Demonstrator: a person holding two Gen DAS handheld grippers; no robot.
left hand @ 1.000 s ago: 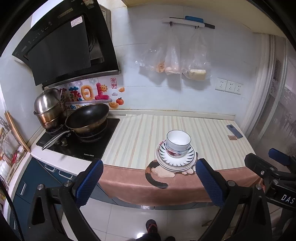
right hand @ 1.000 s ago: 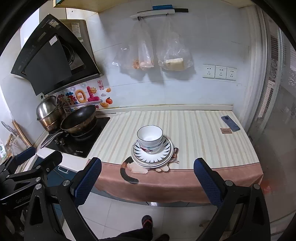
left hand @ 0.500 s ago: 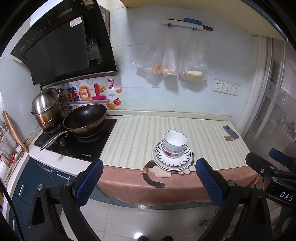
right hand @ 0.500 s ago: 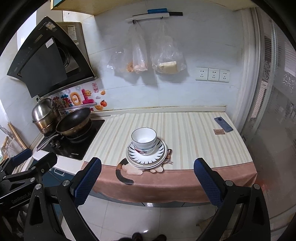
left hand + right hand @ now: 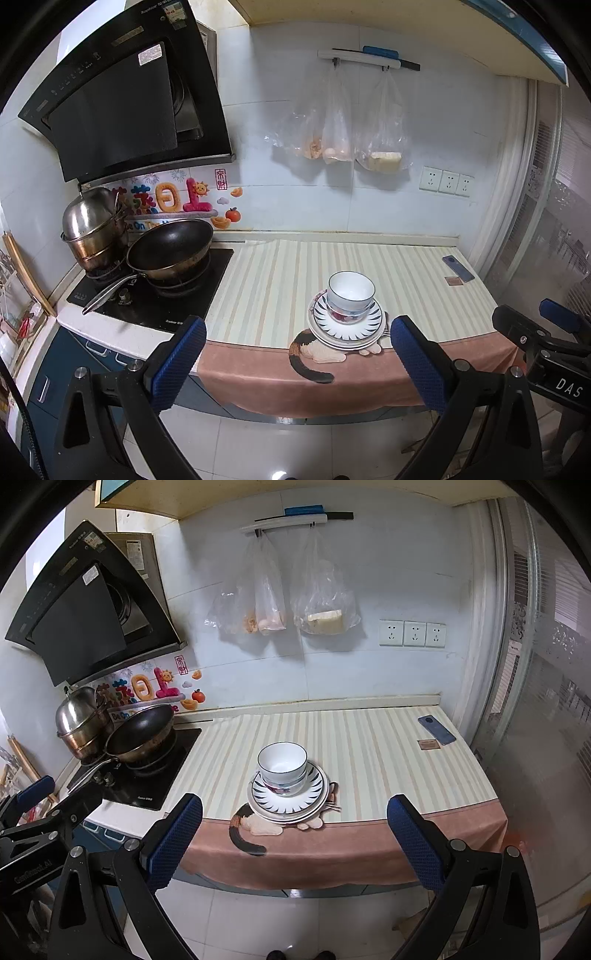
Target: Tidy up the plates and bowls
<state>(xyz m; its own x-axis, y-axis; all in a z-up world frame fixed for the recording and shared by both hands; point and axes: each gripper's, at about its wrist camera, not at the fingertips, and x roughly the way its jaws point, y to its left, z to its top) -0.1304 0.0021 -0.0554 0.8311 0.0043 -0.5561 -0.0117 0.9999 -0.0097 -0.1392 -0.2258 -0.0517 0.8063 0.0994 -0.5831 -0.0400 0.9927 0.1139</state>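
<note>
Left tongs: spread wide, blue pads well apart, nothing between them. They hang off the front edge of the bench, above the floor.

Right tongs: likewise fully spread and empty-handed, also short of the bench front. In the left wrist view the right tongs show at the far right edge; in the right wrist view the left tongs show at the far left edge.

Bowls: white with a dark rim, nested on the plates; a second, patterned bowl seems to sit under the top one, though the view is too small to be sure. The plates are stacked, the top one with dark radial marks at its rim. The stack stands near the bench front, ahead of both tongs and roughly between their pads in each view, well clear of either pair. It rests on a striped cloth whose pink hem, bearing a cat figure, hangs over the bench front.

Ahead and left of the tongs: a black wok on a hob, and steel pots behind it. Ahead and right, near the back of the bench: a phone.
</note>
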